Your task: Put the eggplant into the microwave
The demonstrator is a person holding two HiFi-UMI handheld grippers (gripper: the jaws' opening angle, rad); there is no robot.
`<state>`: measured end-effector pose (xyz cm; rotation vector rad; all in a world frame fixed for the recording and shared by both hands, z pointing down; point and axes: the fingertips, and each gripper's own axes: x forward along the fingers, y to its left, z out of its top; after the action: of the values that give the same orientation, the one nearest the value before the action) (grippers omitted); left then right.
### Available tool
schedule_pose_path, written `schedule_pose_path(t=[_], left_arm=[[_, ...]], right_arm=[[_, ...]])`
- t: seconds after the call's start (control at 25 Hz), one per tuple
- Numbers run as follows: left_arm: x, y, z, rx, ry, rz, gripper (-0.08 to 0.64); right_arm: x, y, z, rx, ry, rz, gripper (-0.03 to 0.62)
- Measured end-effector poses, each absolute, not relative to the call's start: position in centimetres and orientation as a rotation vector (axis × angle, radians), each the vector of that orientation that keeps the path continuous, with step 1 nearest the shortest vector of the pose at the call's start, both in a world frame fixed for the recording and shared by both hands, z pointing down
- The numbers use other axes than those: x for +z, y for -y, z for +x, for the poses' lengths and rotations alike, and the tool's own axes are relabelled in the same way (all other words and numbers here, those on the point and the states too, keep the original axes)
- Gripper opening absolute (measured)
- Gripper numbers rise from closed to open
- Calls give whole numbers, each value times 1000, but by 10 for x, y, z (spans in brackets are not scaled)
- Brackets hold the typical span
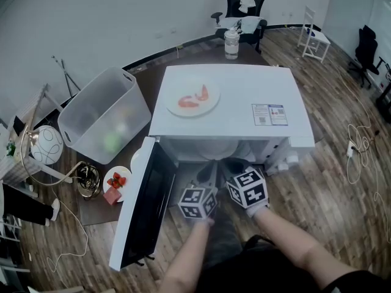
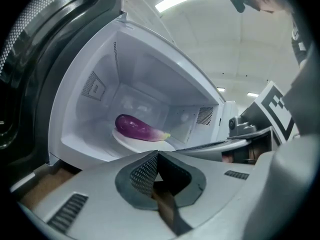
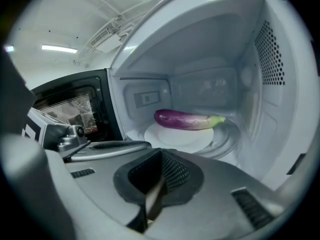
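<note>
Right gripper view: glossy purple, green-tipped eggplant [image 3: 187, 119].

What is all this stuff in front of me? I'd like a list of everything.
microwave: one, white, centre, its door swung open
eggplant: one, purple, inside the microwave on the inner plate
inner plate: one, white, on the microwave floor
top plate: one, white, on the microwave roof, holding pink food pieces
storage bin: one, clear, left of the microwave, something green inside
jar: one, clear, behind the microwave
small plate: one, white, left of the door, holding red fruit
office chairs: two, black, far back and far right
left gripper: one, grey, before the opening, jaws shut, empty
right gripper: one, grey, beside it, jaws shut, empty
</note>
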<state>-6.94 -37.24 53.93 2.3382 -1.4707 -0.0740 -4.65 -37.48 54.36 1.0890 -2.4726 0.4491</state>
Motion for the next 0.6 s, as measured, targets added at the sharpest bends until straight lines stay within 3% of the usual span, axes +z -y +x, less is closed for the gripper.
schedule_pose_path(t=[0.6], left_arm=[[538, 385, -69, -61, 1473, 2337, 0]], right_arm=[[542, 390, -52, 464, 2475, 1102, -2]])
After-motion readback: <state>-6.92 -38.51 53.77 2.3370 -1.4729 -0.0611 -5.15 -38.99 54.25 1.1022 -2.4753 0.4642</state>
